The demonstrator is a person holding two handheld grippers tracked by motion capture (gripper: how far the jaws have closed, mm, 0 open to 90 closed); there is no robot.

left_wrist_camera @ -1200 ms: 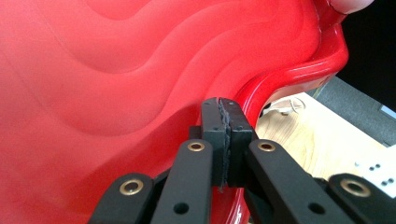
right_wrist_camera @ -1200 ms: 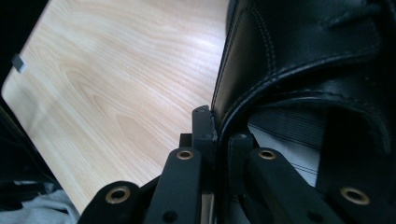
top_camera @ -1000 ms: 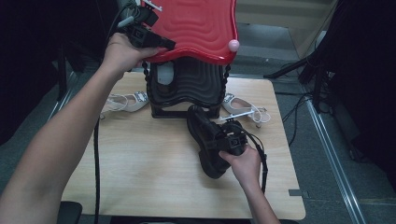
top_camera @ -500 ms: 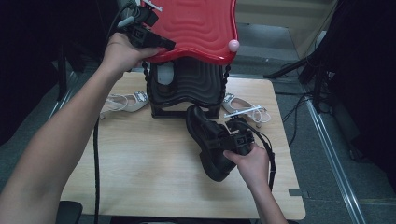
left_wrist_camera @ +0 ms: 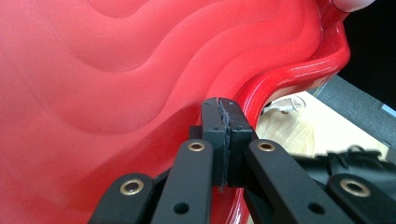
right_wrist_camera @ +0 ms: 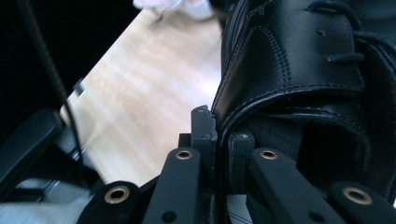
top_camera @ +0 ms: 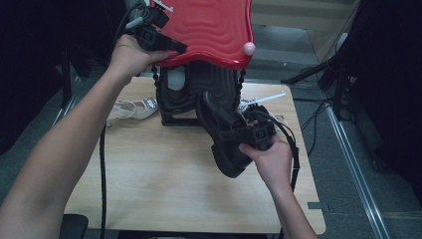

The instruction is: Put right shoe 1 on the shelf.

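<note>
Black leather shoe (top_camera: 224,134) hangs above the wooden counter (top_camera: 164,184), its collar edge pinched in the right tongs (right_wrist_camera: 218,135), just in front of the black stand (top_camera: 199,94). Over it, the left tongs (left_wrist_camera: 225,128) are clamped on the red lid's (top_camera: 209,30) rim.

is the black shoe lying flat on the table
No, the right tool is clamped on the collar of the black shoe and holds it tilted above the wooden table.
</note>
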